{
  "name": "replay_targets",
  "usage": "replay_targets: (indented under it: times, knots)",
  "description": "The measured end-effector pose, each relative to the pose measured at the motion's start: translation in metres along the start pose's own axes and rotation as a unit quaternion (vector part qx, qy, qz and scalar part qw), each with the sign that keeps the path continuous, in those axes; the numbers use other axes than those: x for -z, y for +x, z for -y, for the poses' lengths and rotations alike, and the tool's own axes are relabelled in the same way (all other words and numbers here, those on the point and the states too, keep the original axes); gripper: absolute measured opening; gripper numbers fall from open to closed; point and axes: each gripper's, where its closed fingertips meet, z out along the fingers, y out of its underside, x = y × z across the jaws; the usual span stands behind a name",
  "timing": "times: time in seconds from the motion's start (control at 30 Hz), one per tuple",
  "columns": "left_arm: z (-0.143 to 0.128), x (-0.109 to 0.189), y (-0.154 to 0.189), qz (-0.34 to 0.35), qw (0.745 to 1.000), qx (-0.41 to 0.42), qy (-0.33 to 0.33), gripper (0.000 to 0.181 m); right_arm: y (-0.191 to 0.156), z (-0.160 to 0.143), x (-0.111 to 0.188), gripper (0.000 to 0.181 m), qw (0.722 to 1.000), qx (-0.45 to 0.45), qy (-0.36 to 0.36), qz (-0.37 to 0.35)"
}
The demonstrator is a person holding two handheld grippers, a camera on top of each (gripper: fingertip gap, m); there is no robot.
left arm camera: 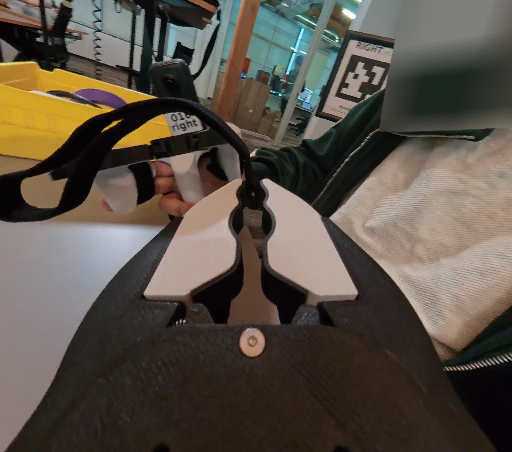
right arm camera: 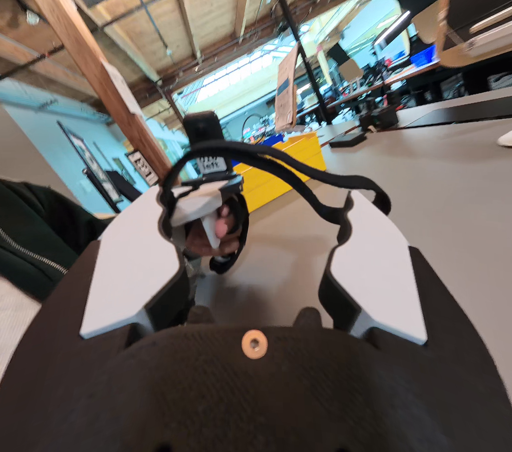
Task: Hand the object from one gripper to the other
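The left gripper is closed tight on one end of a black strap, pinched at its fingertips; the strap loops away to the left above the grey table. The right gripper stands wide apart, holding nothing, the strap arching between its tips. A yellow bin sits far left.

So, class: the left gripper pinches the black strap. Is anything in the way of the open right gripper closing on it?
Nothing visible blocks it. The left gripper is shut on the black strap, held above the grey table. In the right wrist view the strap loops across the gap of the open right gripper, with no other object between.
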Motion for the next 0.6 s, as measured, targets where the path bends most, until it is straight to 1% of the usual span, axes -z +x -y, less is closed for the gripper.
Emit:
replay_targets:
  times: [0.17,0.27,0.43,0.6]
  knots:
    - [0.0,-0.004,0.015,-0.038,0.999,-0.009,-0.008,0.007,-0.007,-0.009,-0.003,0.123,1.0,0.002,-0.025,0.015]
    - [0.003,-0.004,0.017,-0.046,0.999,0.002,-0.001,0.007,-0.01,-0.013,-0.004,0.118,0.999,-0.008,-0.036,0.027]
    - [0.011,0.0,0.016,-0.051,0.998,0.019,0.026,0.007,-0.02,-0.017,-0.004,0.094,0.996,-0.024,-0.051,0.065]
    - [0.022,0.008,0.014,-0.065,0.994,0.051,0.069,0.007,-0.022,-0.018,-0.002,0.065,0.995,0.025,-0.069,0.062]
